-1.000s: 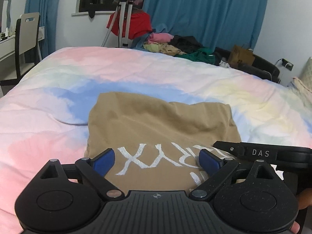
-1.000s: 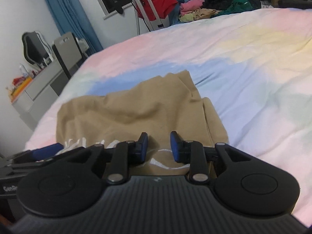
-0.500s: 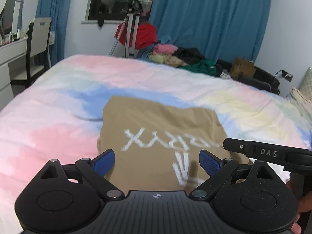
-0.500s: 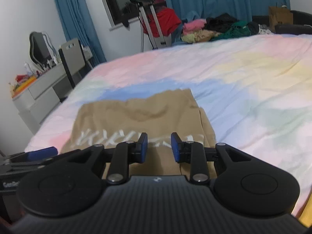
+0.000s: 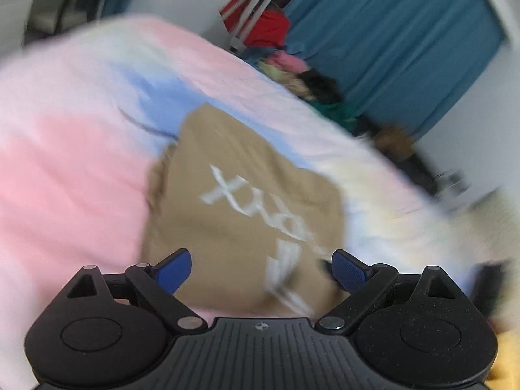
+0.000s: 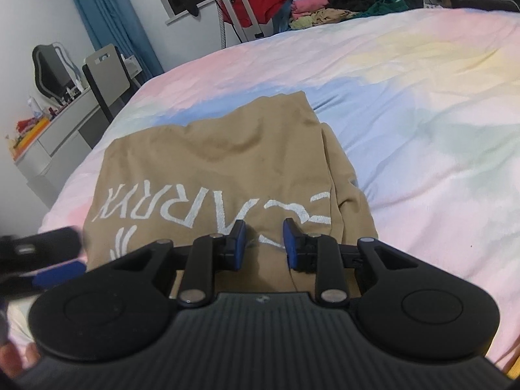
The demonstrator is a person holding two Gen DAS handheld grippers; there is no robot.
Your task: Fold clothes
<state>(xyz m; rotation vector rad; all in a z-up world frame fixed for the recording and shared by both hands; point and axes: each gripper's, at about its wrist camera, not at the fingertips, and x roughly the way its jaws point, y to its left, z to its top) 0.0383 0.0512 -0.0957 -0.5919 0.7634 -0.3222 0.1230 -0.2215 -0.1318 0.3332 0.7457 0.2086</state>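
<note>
While the left gripper (image 5: 261, 271) hangs tilted above the bed, its blue pads spread wide and holding nothing, the right gripper (image 6: 264, 243) hovers level over the near edge of the folded tan T-shirt (image 6: 224, 165), its pads only narrowly apart and empty. That T-shirt lies flat on the pastel tie-dye duvet (image 6: 422, 104), white lettering up. Motion blur smears the left wrist view; a clothes pile (image 6: 341, 6) sits beyond the bed.
</note>
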